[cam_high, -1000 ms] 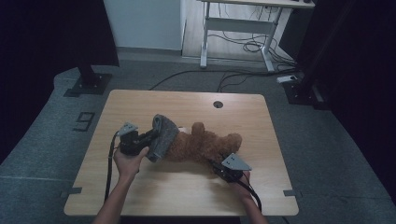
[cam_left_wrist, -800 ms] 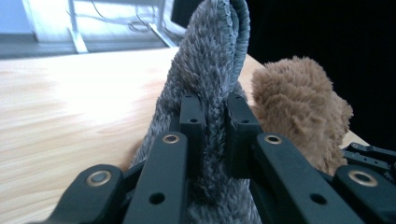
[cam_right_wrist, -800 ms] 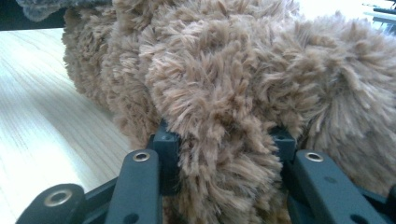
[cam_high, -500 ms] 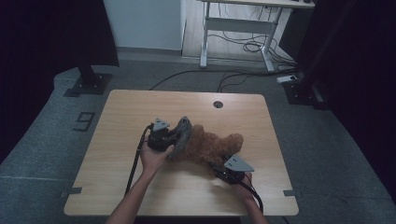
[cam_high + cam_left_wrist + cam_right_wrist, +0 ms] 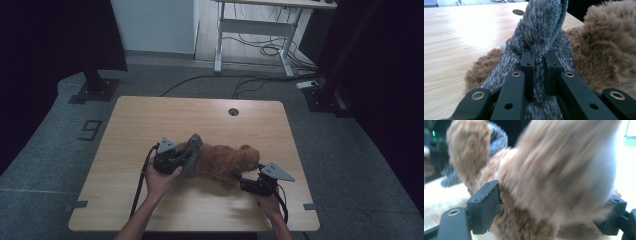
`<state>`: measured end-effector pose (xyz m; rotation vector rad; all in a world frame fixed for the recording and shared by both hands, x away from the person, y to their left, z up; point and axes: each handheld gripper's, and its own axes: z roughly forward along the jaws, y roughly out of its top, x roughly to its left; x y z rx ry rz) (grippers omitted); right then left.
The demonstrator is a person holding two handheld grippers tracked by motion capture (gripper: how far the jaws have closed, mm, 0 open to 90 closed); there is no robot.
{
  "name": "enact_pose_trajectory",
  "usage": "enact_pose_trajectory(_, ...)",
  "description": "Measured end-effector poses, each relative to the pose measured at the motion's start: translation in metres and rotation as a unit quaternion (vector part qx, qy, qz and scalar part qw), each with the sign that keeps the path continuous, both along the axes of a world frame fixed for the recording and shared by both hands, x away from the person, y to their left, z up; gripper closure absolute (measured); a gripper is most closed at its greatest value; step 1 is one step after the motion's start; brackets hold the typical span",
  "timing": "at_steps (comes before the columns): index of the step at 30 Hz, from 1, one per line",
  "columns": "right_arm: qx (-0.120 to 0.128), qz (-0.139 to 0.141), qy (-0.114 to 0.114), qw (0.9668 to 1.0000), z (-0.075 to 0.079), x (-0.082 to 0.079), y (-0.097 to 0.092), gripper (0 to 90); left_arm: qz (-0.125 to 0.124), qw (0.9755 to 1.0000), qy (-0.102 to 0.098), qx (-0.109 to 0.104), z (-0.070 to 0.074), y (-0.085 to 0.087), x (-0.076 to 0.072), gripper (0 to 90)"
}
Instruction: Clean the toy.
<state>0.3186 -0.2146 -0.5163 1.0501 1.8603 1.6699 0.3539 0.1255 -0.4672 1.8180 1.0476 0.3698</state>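
Two grippers are on one brown plush toy lying on the desk. The left gripper is pinched tight on a grey knit sock at the toy's end. The right gripper has just been opening, jaws wide either side of blurry fur.

Dim high view; glare on table; right gripper view motion-blurred, overexposed right

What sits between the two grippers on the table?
The brown plush toy spans that stretch in the high view, with the grey knitted cloth at its left gripper end; right gripper is at its other end.
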Motion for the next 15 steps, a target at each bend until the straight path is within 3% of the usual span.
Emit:
enact_pose_trajectory(3, 0.020, 0.005, 0.004, 0.9998, 0.003, 0.001, -0.003, 29.1, -0.003, 0.9999, 0.003, -0.009, -0.001, 0.003, -0.005, 79.8)
enact_pose_trajectory(7, 0.005, -0.012, 0.000, 0.9999, 0.000, 0.004, 0.003, 46.8, -0.007, 0.9993, 0.015, -0.033, 0.004, 0.012, -0.005, 79.5)
enact_pose_trajectory(9, -0.005, -0.019, -0.003, 0.9998, -0.001, 0.004, 0.004, 52.3, -0.006, 0.9993, 0.012, -0.035, 0.012, 0.014, -0.004, 79.5)
enact_pose_trajectory(15, -0.008, -0.018, 0.001, 0.9998, -0.006, 0.008, 0.002, 56.9, -0.015, 0.9993, -0.014, -0.032, 0.040, 0.006, -0.002, 79.5)
